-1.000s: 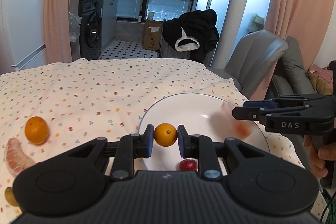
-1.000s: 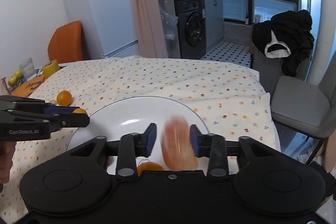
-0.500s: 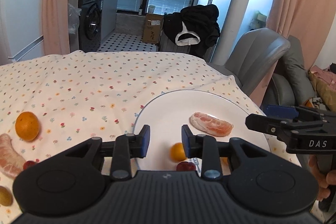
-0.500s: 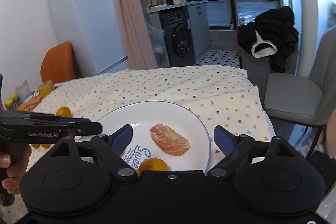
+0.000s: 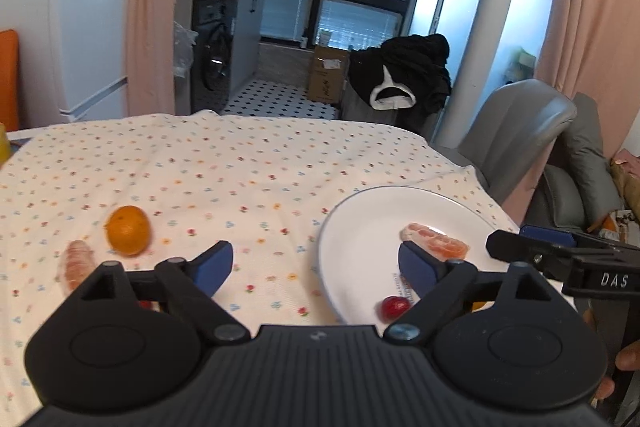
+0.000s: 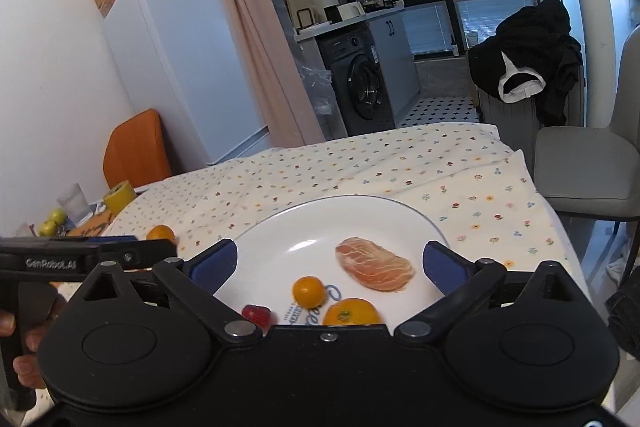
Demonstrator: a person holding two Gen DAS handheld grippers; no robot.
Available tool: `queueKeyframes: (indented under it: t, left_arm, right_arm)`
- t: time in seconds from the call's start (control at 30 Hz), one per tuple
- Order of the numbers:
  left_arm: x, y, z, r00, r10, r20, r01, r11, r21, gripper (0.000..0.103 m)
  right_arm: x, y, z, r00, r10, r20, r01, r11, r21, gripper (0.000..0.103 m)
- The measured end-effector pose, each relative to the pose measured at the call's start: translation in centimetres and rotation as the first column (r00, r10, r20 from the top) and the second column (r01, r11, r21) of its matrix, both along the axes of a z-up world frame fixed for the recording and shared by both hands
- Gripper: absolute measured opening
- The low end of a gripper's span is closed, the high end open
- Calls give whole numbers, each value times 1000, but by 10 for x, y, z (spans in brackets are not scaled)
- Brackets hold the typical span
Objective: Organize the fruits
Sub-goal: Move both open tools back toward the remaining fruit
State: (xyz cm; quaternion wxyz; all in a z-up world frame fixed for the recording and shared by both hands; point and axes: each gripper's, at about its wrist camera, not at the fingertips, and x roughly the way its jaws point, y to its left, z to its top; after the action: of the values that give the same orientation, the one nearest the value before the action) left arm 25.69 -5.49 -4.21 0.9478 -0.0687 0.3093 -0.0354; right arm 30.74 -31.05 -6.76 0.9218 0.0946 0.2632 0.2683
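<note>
A: What changed since a second ago?

B: Both grippers have let go. The left gripper (image 5: 316, 263) dropped its kumquat (image 6: 308, 291) on the plate (image 6: 304, 227) and spread wide; the right gripper (image 6: 330, 261) released the peeled segment (image 6: 375, 269) and gapes empty too.

A: The surface and room?

B: A floral cloth (image 5: 240, 167) covers the table. Behind stand a fridge (image 6: 176, 59), a washer (image 6: 362, 87), pink curtains and a grey chair (image 5: 516, 135).

A: The fruit?

B: On the plate: the pale, veined segment, the glossy kumquat, an orange (image 6: 352, 313) and a small red fruit (image 6: 256, 314). On the cloth, left of the plate: another orange (image 5: 128, 230) beside a second segment (image 5: 76, 263).
</note>
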Motion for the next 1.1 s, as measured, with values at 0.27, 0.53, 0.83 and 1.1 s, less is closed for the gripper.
queueKeyframes:
  t: [0.27,0.53,0.83,1.1]
  left_arm:
    - [-19,28,13,995,91,30,-91,996,-1,95]
    - [-36,62,26,985,167,38,-166,986,-10,96]
    - [-57,91,33,973,226,46,-226,974,-16,96]
    - [-72,111,34,960,276,48,-275,961,-29,96]
  right_arm:
    - [-6,13,6,1000,22,-16,-21,999,25,103]
    - [-13,33,10,998,62,-3,-62,998,1,103]
    - [-16,57,18,992,123,-5,-123,992,-6,103]
    - [-18,77,20,986,166,-16,-166,986,-12,103]
